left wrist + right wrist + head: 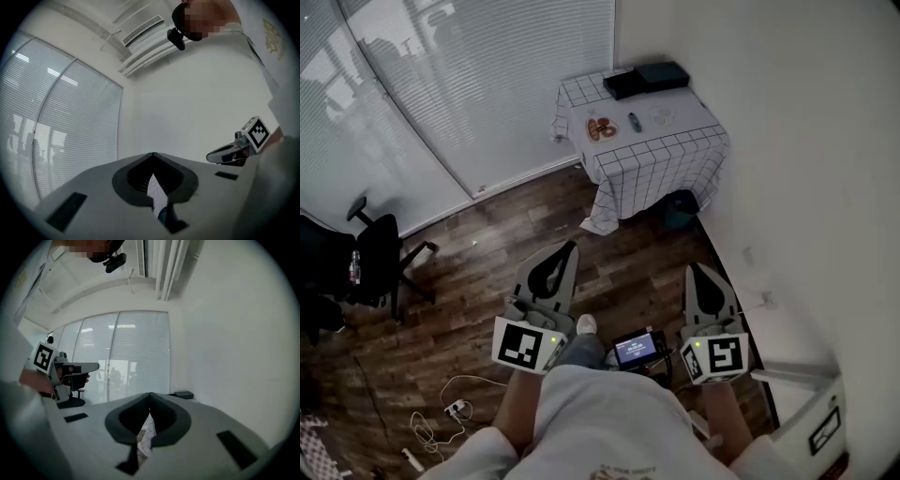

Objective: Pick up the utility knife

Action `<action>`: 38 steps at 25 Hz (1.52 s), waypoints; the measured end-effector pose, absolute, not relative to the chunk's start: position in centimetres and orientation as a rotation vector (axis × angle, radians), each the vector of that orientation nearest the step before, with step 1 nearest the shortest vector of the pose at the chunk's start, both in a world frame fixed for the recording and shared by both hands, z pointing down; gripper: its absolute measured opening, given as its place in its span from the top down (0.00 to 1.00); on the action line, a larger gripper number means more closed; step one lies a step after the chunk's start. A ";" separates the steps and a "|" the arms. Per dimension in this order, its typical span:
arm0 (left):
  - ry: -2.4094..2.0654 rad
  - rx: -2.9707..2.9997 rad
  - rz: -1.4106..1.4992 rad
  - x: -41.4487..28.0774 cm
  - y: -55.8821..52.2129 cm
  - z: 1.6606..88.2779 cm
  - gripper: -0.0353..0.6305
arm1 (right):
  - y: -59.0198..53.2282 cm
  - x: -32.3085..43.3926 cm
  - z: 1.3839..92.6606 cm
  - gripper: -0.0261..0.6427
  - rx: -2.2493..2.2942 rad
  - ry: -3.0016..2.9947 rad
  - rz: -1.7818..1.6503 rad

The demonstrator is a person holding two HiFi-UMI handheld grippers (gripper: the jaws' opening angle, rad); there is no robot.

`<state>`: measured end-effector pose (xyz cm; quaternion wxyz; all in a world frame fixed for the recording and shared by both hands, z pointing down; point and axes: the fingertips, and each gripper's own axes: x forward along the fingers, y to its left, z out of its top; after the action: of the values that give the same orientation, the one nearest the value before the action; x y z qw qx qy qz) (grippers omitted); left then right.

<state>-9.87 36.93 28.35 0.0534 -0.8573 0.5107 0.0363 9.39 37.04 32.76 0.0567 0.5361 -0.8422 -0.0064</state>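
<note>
White cloth covers the person's chest point(609, 422) at the bottom of the head view, with an arm reaching forward on each side. The left gripper point(570, 246) and the right gripper point(694, 267) are held side by side, roughly level, over the floor point(487, 272). Each carries its marker cube just ahead of the hand. In each gripper's own view the two jaws meet at the tips with nothing between them, so both are closed and empty.

A small lit screen point(636, 349) sits between the grippers, close to the body, and the toe of a shoe point(586, 324) shows just left of it. Pale cables point(441, 412) lie on the dark wood planks to the lower left. A black chair point(375, 262) stands further left, against the blinds point(487, 75).

Well ahead of both grippers, in the corner by the wall point(806, 141), stands a table point(656, 159) under a checked cloth. The knife point(635, 121) appears as a small dark oblong lying on top, between a plate point(601, 127) on its left and a pale disc point(663, 117) on its right. Two black boxes point(645, 78) rest at the far edge. A dark bin point(680, 208) sits on the floor by the table's near right corner.
</note>
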 end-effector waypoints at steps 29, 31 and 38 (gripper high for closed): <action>1.504 -2.703 0.091 -9.8 19.5 30.6 0.94 | 21.3 8.0 33.3 0.95 1.713 -2.588 0.153; 1.499 -2.706 0.099 -10.4 18.1 30.7 0.94 | 19.9 7.3 33.0 0.95 1.719 -2.611 0.168; 1.479 -2.727 0.137 -11.6 14.8 31.0 0.94 | 17.1 7.2 32.8 0.95 1.782 -2.588 0.194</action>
<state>-11.61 14.77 30.99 0.0182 -0.8780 0.4763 0.0442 7.24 17.09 32.82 -0.0034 0.5660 -0.8221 0.0616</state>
